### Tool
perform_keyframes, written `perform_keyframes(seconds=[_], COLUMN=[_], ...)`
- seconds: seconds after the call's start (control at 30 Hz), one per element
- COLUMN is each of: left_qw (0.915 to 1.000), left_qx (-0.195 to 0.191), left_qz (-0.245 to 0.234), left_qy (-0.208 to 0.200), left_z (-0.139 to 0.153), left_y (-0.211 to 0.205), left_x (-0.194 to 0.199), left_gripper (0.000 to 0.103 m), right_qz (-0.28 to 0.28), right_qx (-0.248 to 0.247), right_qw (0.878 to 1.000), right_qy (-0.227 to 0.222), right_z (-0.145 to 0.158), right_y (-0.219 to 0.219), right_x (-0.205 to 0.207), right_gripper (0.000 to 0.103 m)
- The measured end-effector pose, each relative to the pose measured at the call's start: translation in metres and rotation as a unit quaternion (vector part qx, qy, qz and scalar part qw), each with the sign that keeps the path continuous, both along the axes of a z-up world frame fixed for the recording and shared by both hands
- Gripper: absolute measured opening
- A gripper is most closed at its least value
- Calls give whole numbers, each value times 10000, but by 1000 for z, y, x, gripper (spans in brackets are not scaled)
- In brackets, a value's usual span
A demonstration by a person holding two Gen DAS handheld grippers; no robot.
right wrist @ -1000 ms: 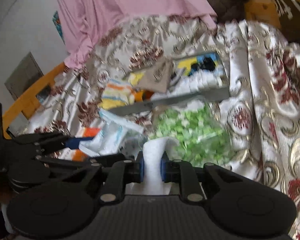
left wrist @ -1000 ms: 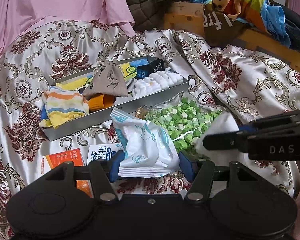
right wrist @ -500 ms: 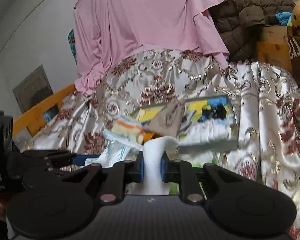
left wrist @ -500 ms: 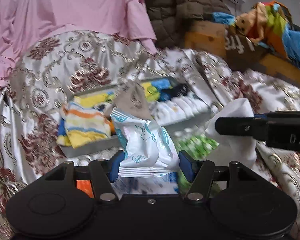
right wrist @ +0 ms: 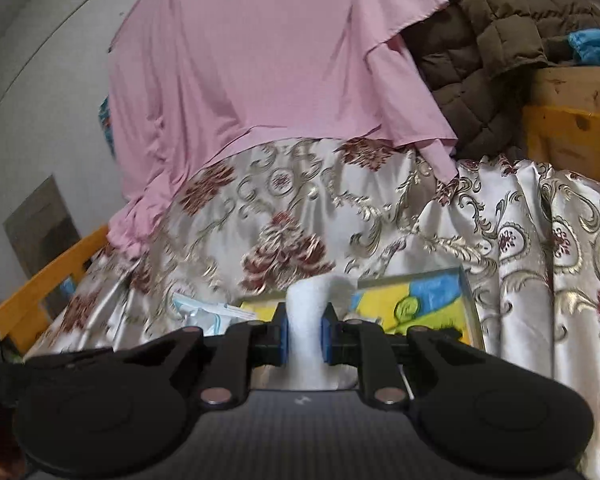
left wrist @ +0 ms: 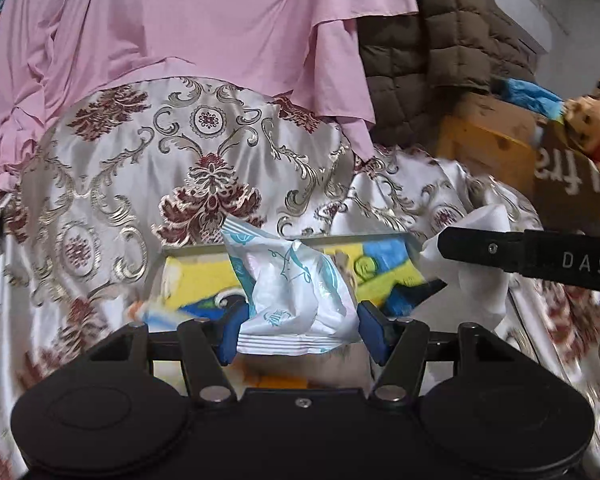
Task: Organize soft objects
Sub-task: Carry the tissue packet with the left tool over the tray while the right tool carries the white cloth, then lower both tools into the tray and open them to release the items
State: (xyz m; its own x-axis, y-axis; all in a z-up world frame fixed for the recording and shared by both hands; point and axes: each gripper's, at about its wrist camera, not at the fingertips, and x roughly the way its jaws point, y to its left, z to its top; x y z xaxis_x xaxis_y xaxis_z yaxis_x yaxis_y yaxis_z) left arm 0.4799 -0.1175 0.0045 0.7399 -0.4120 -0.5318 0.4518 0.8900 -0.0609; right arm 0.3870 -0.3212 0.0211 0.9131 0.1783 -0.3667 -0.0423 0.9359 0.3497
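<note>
My left gripper (left wrist: 298, 330) is shut on a white and blue plastic packet (left wrist: 296, 292) and holds it up over the near side of the grey metal tray (left wrist: 300, 242). My right gripper (right wrist: 305, 338) is shut on a white cloth (right wrist: 314, 308); in the left wrist view that cloth (left wrist: 480, 256) hangs from the black right gripper arm (left wrist: 540, 256) at the tray's right end. The tray holds yellow and blue soft items (left wrist: 380, 264); the same items show in the right wrist view (right wrist: 424, 300). Most of the tray's contents are hidden behind the grippers.
A floral satin sheet (left wrist: 160, 184) covers the bed. A pink cloth (left wrist: 200, 20) and a brown quilted jacket (left wrist: 440, 52) hang behind. A wooden frame (left wrist: 484, 148) with colourful clothes stands at the right. An orange rail (right wrist: 48, 276) is at the left.
Both grippers have risen and moved forward toward the tray, each still holding its item. The bag of green pieces and the orange booklet have dropped out of view below.
</note>
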Motion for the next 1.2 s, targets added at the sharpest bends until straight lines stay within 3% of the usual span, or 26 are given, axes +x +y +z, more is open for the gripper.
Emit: perform_keyframes(seconds=[0.1,0.3,0.63,0.8,0.93,1.2], left_qw=[9996,9978,9944,9934,9926,9921], left_qx=[-152,-224,-290,-248,-260,-192], left_qz=[48,237,538,628,669,752], left_qy=[221,574,861,928,983,988], left_z=[-9,-30,-43,-45,-45,-41], left_y=[-9,-14,-14,-15,-13,-10], left_x=[28,63,75,73,72,68], left_gripper=[61,61,62,63,64,67], right_qz=[-192,-317,-292,-225,-256,-246], right_qx=[208,672,965,956,899,959], right_qw=[9996,9968,9910,9893,9895,9889], right_qy=[-52,280,878,1081,1099,1111], right_z=[-8,-37,-65,-71,-70,-67], right_y=[-14,-34,-40,-36,-34,-35], right_x=[22,56,74,77,75,73], right_gripper=[18,18,22,35,51,66])
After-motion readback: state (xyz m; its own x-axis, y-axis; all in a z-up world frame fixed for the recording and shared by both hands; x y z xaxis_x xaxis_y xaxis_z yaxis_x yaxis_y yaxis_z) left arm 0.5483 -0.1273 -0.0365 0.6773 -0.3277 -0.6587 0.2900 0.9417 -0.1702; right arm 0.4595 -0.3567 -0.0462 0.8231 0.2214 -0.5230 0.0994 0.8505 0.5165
